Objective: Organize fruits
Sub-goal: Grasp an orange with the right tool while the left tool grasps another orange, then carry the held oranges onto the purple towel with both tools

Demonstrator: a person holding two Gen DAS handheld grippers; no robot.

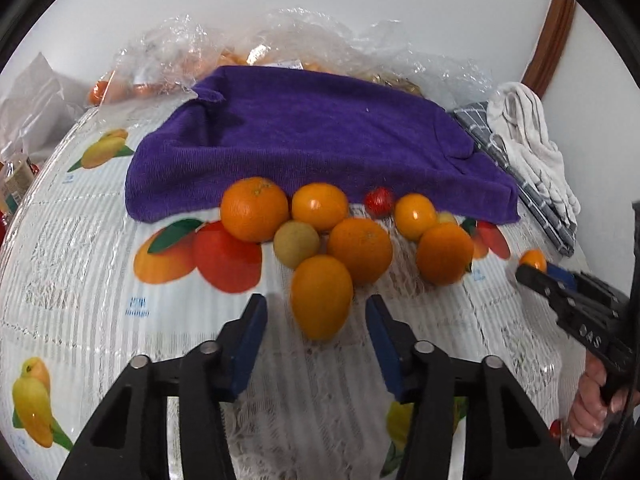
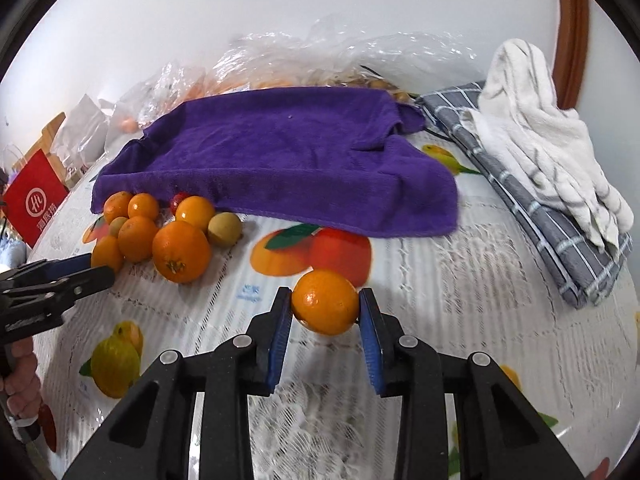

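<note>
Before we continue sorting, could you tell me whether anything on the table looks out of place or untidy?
Yes: the purple towel lies rumpled with a corner folded over, and its front edge hangs over the fruit pile, partly hiding a small red fruit. Crumpled clear plastic bags sprawl behind it. Nothing looks spilled or damaged.
</note>
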